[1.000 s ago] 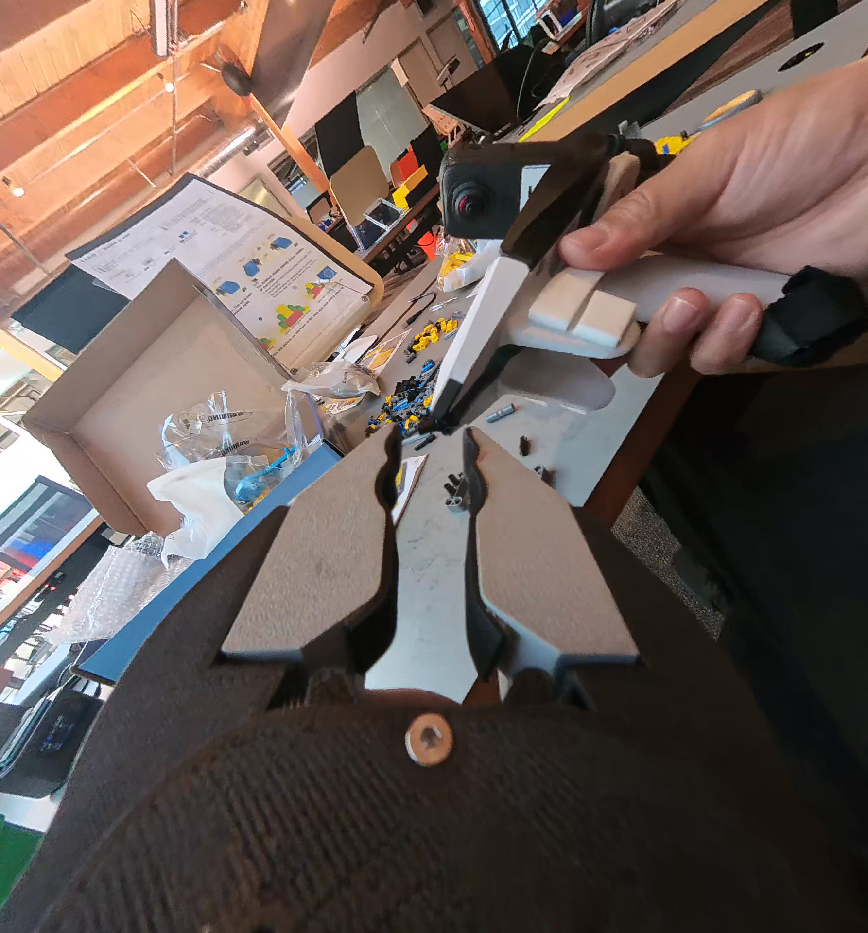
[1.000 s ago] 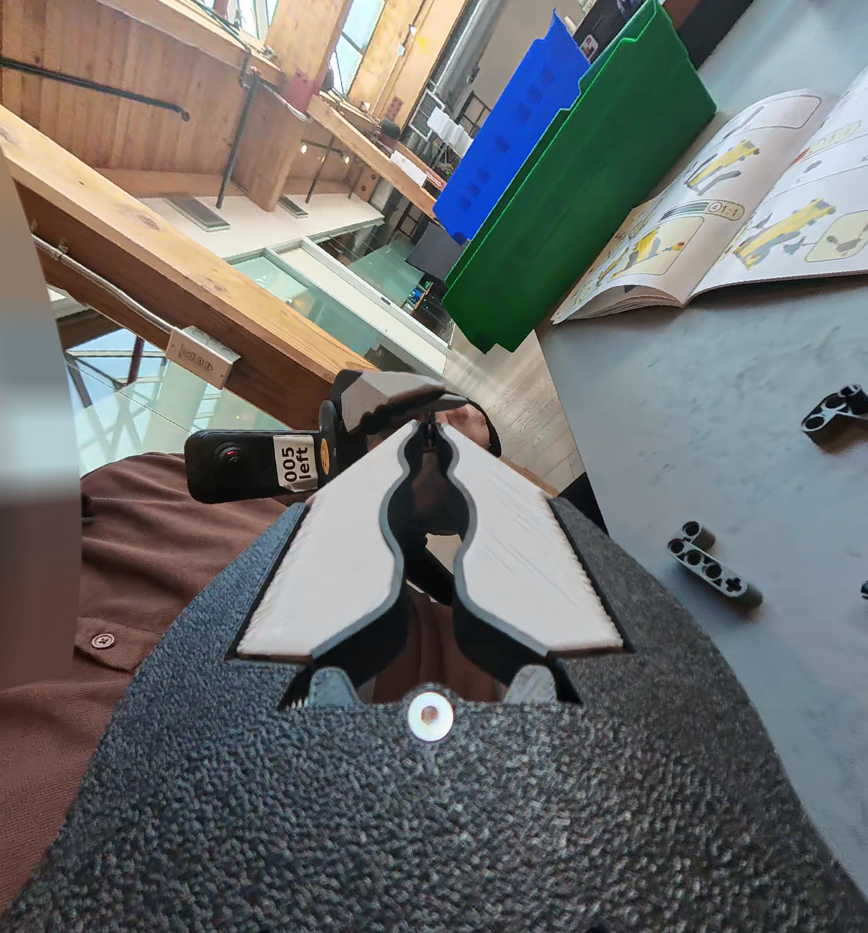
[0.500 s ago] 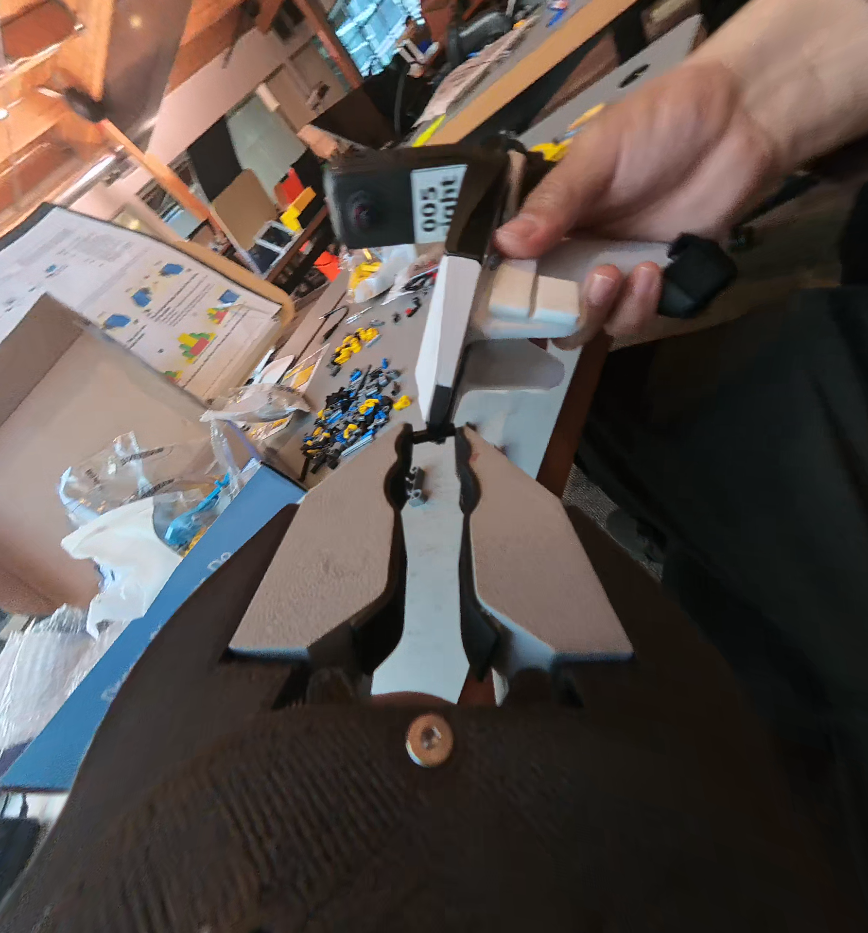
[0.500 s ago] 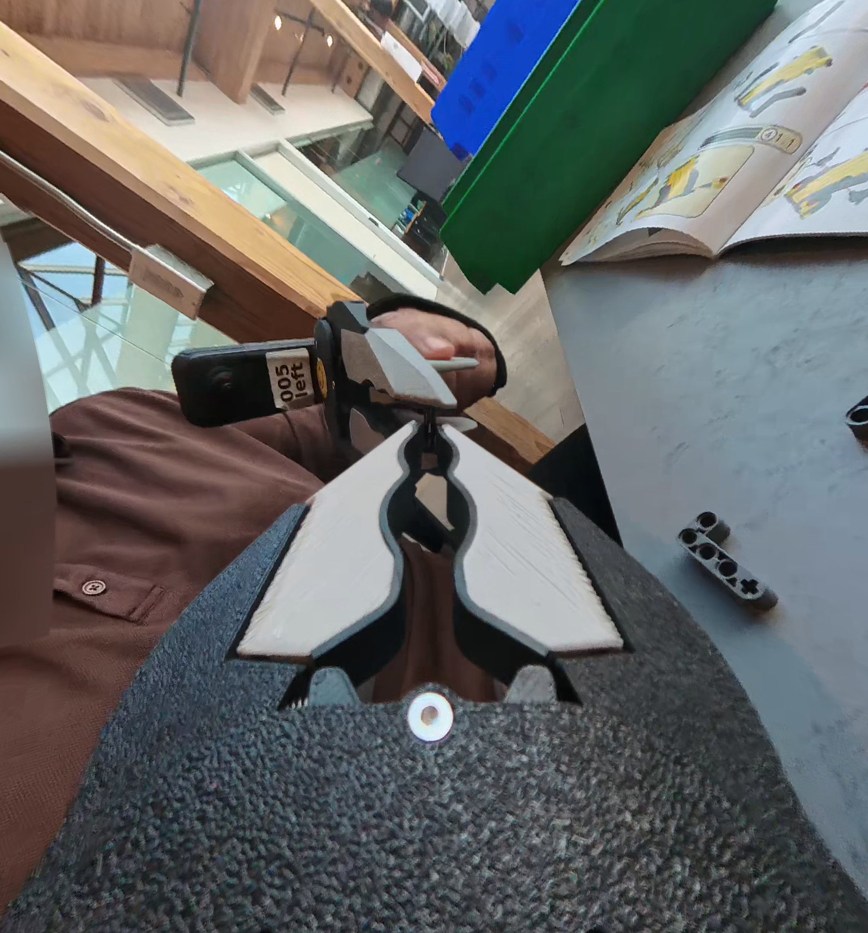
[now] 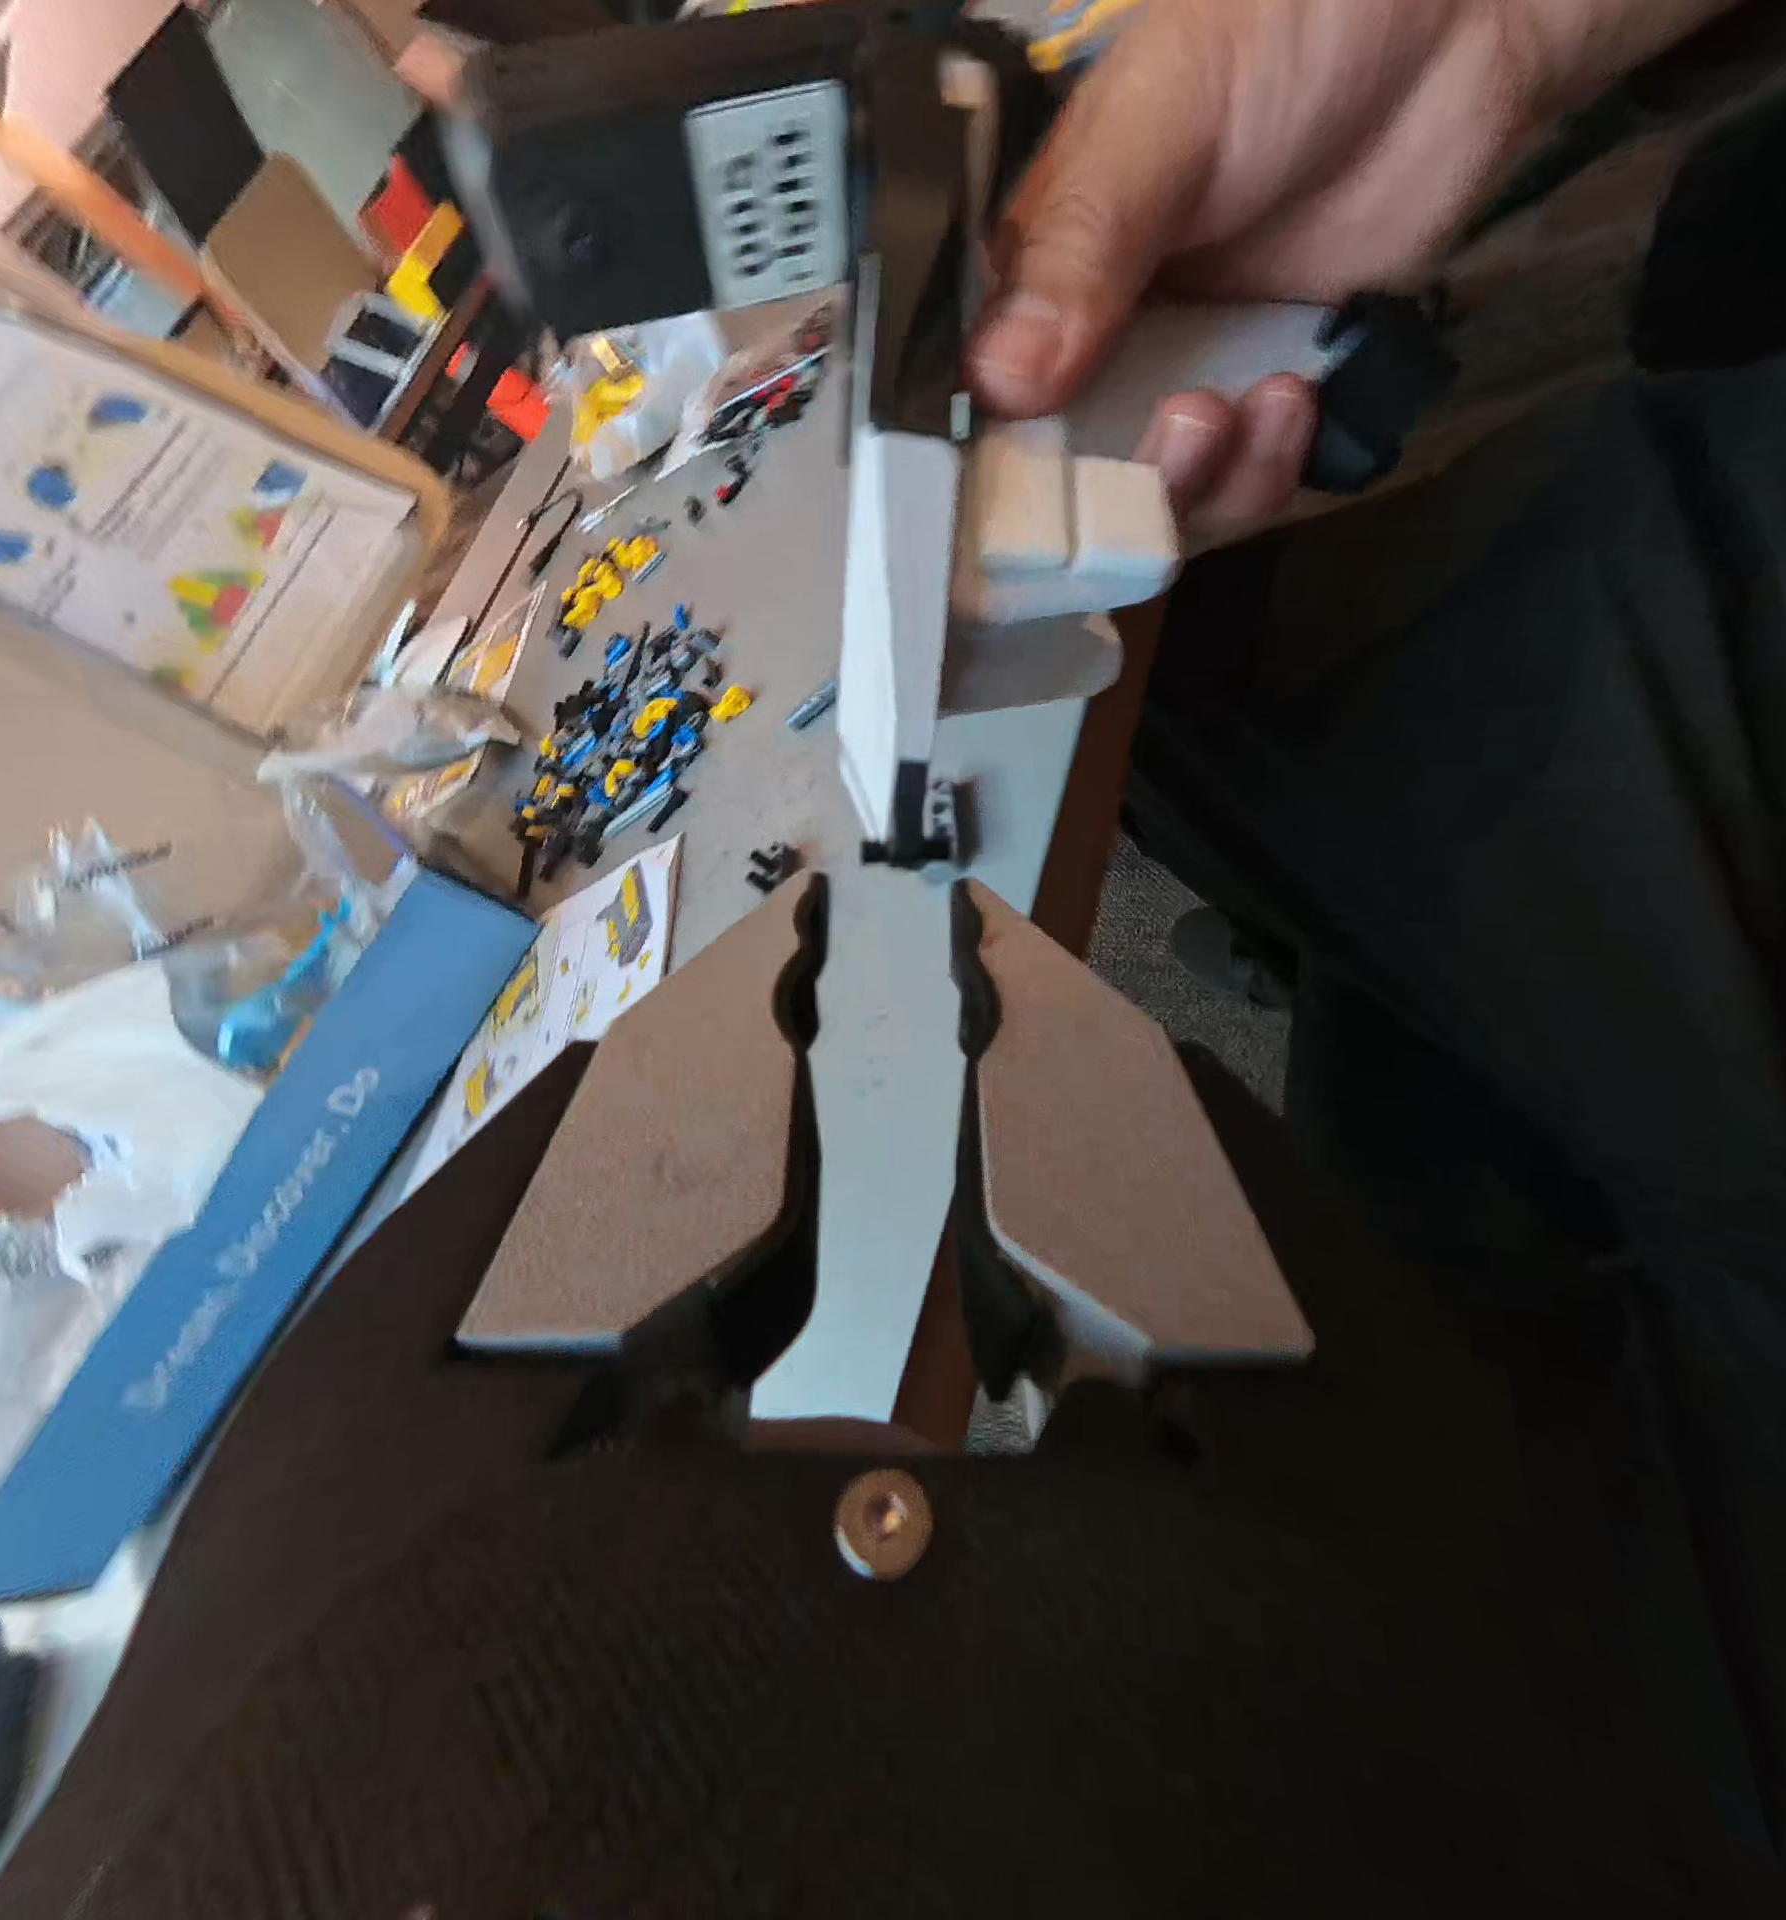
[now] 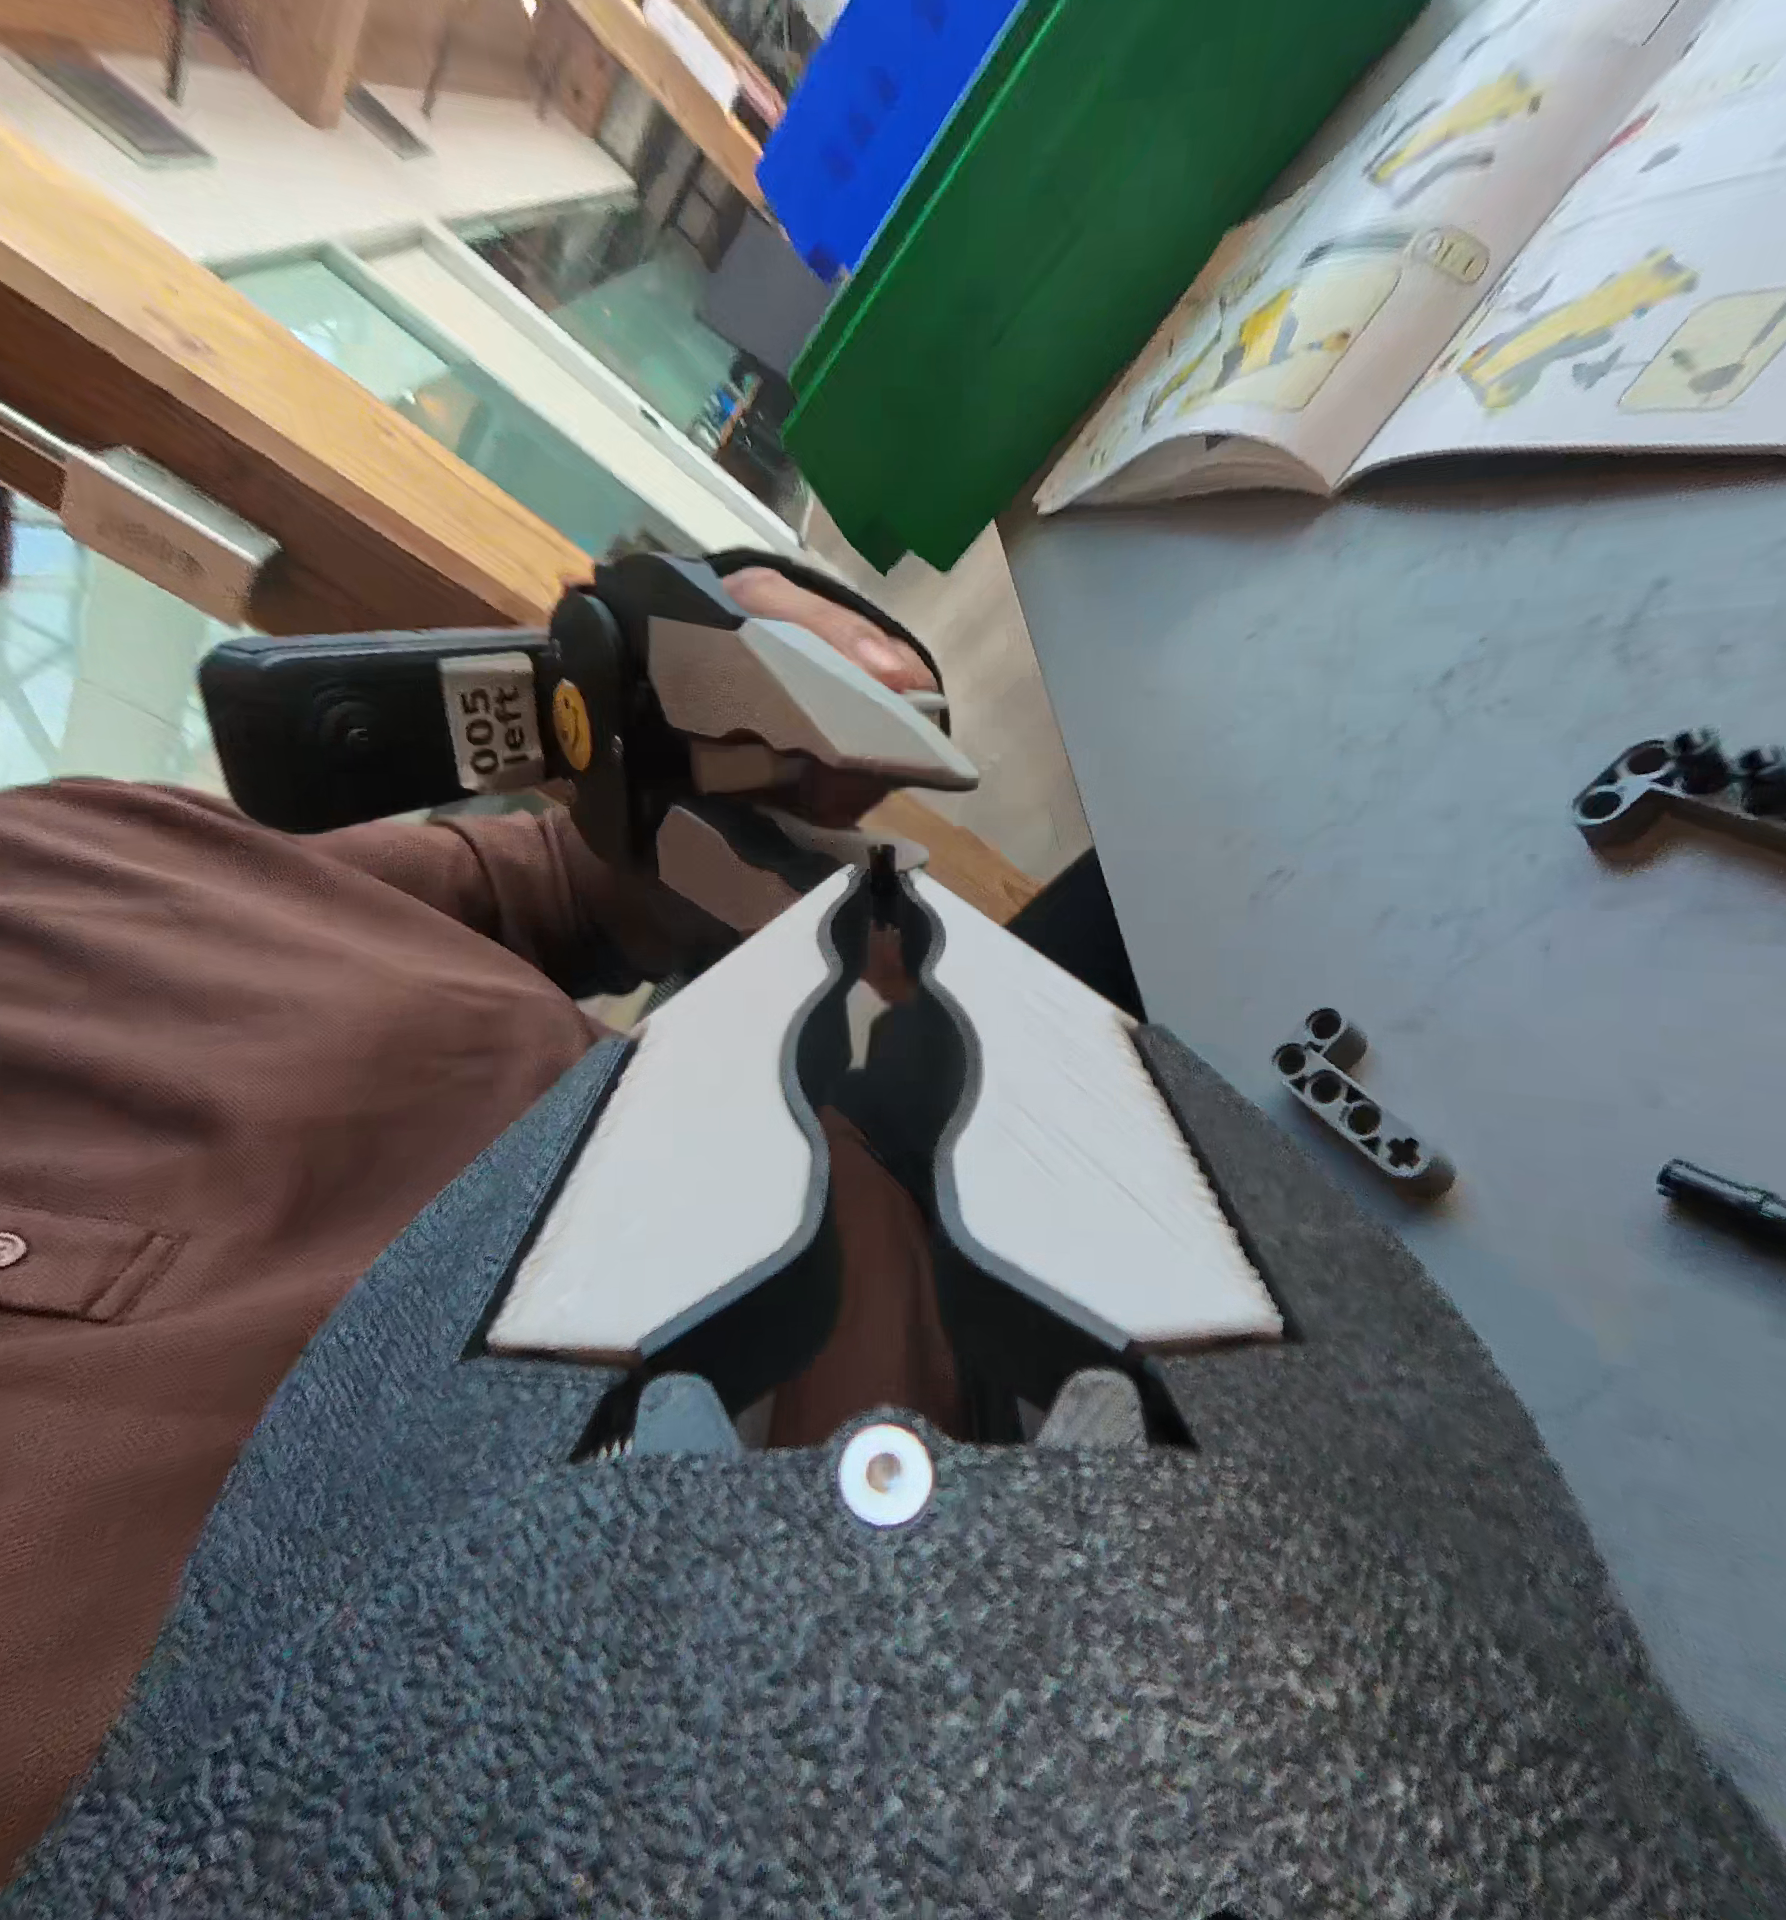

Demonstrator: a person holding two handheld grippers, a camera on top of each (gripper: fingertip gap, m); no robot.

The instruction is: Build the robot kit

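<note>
Fingertips of the right gripper (image 6: 881,891) pinch a small black pin (image 6: 881,871), held over the grey table (image 6: 1388,727) edge. Left gripper (image 5: 887,902) stands open with nothing between its jaws, just beside that pin. 2 black beams (image 6: 1362,1107) lie nearby.

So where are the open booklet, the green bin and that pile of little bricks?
open booklet (image 6: 1554,312), right wrist view, on its left page.
green bin (image 6: 1055,260), right wrist view, on its side wall.
pile of little bricks (image 5: 624,743), left wrist view, mid-heap.

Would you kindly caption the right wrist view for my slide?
Right gripper shut on a small black piece, facing the left gripper beside a grey table.
</note>
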